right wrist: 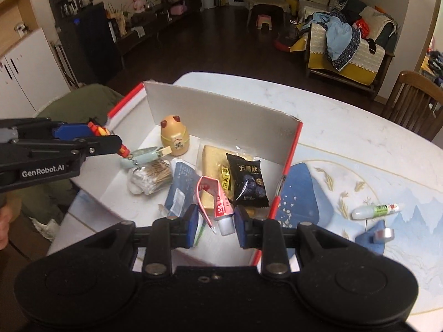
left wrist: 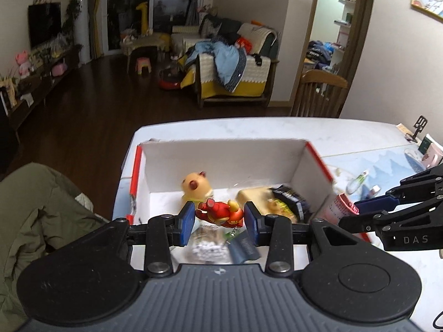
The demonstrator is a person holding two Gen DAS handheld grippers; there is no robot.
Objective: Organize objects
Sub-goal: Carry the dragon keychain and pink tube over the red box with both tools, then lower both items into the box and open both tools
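A white cardboard box [left wrist: 221, 155] with red edges lies on the table and holds several items. My left gripper [left wrist: 218, 215] is shut on a red and gold toy figure [left wrist: 218, 213] and holds it above the box; it also shows in the right wrist view [right wrist: 102, 135]. My right gripper [right wrist: 216, 221] is over the box's near edge with a squeezed pink toothpaste tube [right wrist: 218, 202] between its fingers. In the box lie a yellow bear figurine [right wrist: 174, 135], a black snack packet [right wrist: 247, 179], a bag of cotton swabs [right wrist: 151, 179] and a blue packet [right wrist: 180, 188].
On the patterned mat right of the box lie a small white and green tube [right wrist: 376, 210] and a silver cap [right wrist: 383, 233]. A wooden chair [right wrist: 415, 99] stands at the table's far right. An olive jacket [left wrist: 41, 221] lies left of the table.
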